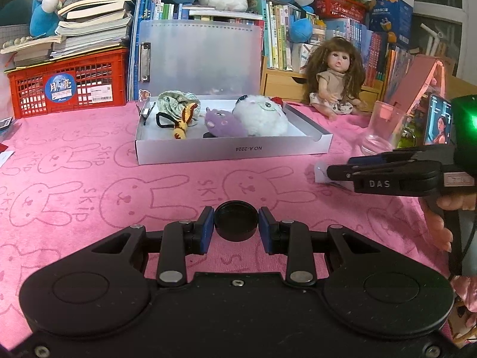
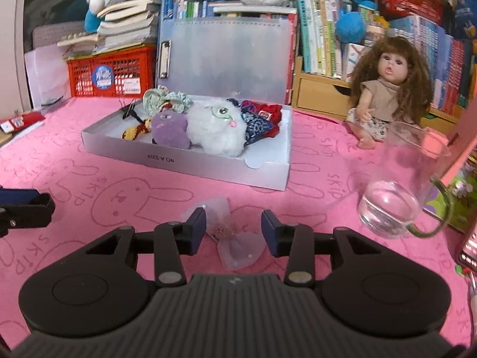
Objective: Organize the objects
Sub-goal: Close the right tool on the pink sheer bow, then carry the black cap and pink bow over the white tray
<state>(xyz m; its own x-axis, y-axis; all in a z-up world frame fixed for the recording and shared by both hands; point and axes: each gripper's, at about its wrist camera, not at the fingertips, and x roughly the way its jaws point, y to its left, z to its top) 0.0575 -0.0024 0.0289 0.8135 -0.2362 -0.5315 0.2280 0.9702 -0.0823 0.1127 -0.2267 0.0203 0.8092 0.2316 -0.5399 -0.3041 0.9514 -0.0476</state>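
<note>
A round black plastic cap [image 1: 236, 221] lies on the pink rabbit-print cloth [image 1: 89, 197], between the blue pads of the left gripper [image 1: 236, 226]; the fingers stand close on either side of it, and I cannot tell whether they actually touch it. A small clear plastic bag [image 2: 235, 238], holding what may be tiny beads, lies on the cloth between the spread, open fingers of the right gripper [image 2: 234, 228], touching neither. Farther back sits the open grey plastic box [image 2: 190, 164], holding a white fluffy plush [image 2: 213, 132], a purple plush [image 2: 170, 129] and other soft items. To its right stand a clear glass mug [image 2: 399, 188] and a brown-haired doll [image 2: 387, 92]
</note>
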